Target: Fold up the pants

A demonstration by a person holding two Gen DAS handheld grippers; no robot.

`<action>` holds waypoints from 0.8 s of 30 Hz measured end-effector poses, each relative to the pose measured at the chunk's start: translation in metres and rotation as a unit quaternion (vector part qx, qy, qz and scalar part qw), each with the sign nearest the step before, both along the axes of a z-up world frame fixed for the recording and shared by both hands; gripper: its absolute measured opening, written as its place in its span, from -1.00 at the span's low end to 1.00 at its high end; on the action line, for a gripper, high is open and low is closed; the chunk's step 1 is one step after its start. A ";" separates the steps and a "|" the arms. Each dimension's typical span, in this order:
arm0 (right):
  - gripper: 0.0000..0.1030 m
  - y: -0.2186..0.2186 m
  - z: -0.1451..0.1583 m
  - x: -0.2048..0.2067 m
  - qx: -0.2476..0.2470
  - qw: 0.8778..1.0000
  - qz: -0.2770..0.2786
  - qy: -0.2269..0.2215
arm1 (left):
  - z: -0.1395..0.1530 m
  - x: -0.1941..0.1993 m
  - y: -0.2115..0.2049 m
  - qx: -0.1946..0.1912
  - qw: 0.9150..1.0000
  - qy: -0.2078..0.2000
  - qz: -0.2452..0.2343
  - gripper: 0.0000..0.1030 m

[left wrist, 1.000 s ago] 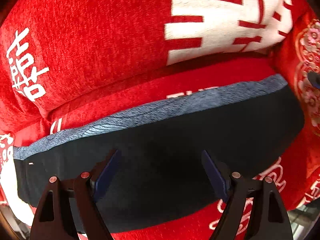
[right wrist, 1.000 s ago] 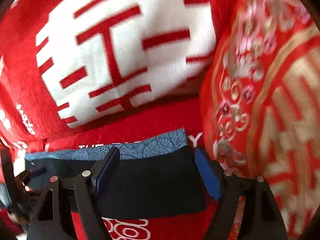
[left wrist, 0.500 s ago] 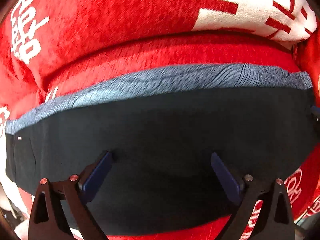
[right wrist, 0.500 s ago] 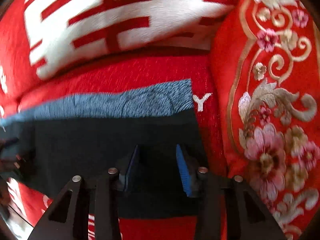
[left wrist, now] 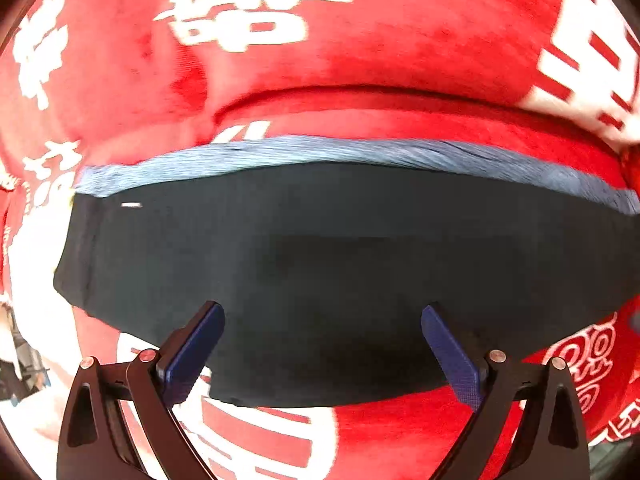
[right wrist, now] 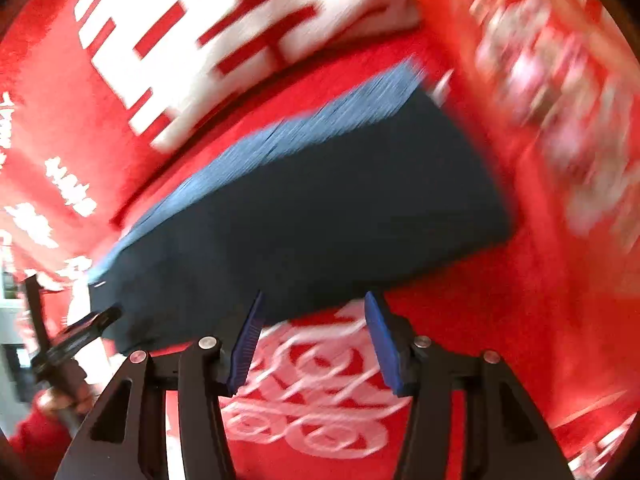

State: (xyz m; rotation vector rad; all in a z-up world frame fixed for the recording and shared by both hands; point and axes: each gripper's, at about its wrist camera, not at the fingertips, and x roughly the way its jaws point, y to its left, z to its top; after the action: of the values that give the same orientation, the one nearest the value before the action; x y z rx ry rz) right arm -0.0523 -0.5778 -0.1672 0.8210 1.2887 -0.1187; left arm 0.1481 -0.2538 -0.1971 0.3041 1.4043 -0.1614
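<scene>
since a second ago both cameras have slid leftward along the dark navy folded pants with a blue-grey heathered waistband (left wrist: 340,264), which lie flat on a red plush bed cover printed with white chinese characters (left wrist: 400,40).

on the left, the left gripper (left wrist: 322,350) points down over the near edge of the pants with its blue-padded fingers (left wrist: 192,356) spread about as wide as they go, the jaws having opened further in that second; dark cloth lies beneath the gap, but the pads press on nothing. it looks poised to take the left end for another fold.

to the right, the right gripper (right wrist: 310,338) is tilted and blurred, jaws roughly half apart after narrowing and then widening again. its pads straddle the near hem over a white knot-like motif (right wrist: 316,392); it holds nothing.

at the far right a red embroidered cushion (right wrist: 560,120) is only a smear.

white characters are too blurred to read; a small white tag (left wrist: 131,205) on the pants is illegible.
</scene>
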 end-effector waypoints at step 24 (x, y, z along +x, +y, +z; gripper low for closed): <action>0.09 0.231 -0.065 0.080 0.208 0.976 -0.036 -0.053 | -0.026 0.035 0.126 -0.030 0.999 -0.025 -0.018 0.93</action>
State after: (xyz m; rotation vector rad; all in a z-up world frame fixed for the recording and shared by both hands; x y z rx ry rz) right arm 0.0281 -0.3472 -0.2321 1.2150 1.1985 0.1418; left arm 0.1829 -0.1274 -0.2235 0.2819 1.3420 -0.2251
